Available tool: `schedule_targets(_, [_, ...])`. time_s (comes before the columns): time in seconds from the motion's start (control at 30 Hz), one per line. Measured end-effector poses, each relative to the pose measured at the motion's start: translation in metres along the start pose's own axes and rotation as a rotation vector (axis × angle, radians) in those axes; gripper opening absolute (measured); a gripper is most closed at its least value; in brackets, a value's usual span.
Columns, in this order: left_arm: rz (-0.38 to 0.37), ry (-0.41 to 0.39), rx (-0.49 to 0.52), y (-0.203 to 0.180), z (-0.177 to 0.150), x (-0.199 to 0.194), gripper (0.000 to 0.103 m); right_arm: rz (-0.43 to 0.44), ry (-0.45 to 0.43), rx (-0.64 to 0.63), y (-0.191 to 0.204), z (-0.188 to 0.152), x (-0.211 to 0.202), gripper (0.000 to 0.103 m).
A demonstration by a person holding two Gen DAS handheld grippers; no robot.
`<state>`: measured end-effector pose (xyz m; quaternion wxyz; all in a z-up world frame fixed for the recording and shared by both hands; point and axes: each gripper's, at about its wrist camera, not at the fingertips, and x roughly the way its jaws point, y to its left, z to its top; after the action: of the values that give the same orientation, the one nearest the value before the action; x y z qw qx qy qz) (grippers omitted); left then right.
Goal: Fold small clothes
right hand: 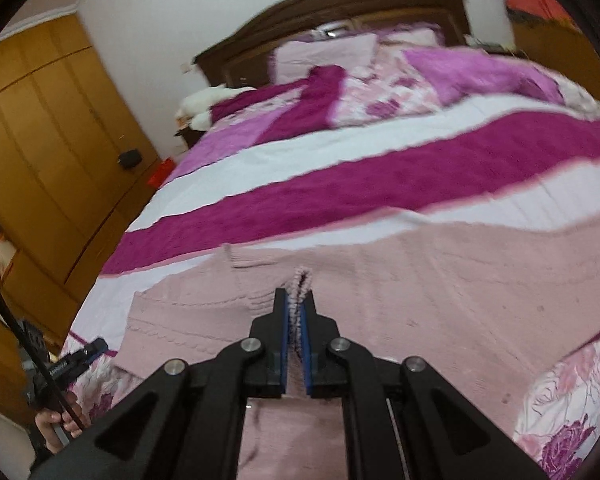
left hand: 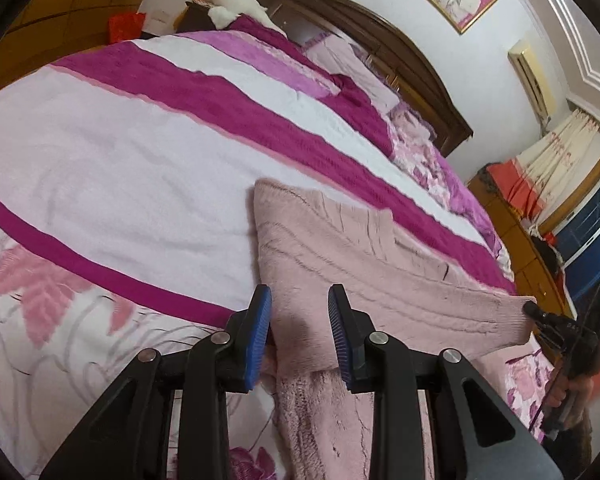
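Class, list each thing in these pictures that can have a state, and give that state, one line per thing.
Left gripper: open, fingers either side of a sweater edge.
Right gripper: shut on a pinch of the sweater.
Sweater: pink knit, partly folded, lying on the bed.
Bedspread: spread over the bed.
Wardrobe: doors closed.
Curtain: drawn aside from the window.

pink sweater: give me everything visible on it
The pink sweater is a fuzzy cable-knit with ribbed edges, lying partly folded on the striped floral bedspread. The right gripper pinches a raised edge of it, jaws closed. The left gripper hangs over it, jaws open.
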<state>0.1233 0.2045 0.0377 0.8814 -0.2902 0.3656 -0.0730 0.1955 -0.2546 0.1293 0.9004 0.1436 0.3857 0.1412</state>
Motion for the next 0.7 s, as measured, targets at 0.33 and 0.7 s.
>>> schedule_targets(0.33, [-0.014, 0.035, 0.052, -0.021, -0.013, 0.019, 0.006, -0.055, 0.038, 0.071, -0.045, -0.013, -0.005, 0.005])
schedule_targets(0.7, [0.037, 0.129, 0.119, -0.029, -0.022, 0.056, 0.000, -0.178, 0.159, 0.080, -0.071, -0.035, 0.044, 0.005])
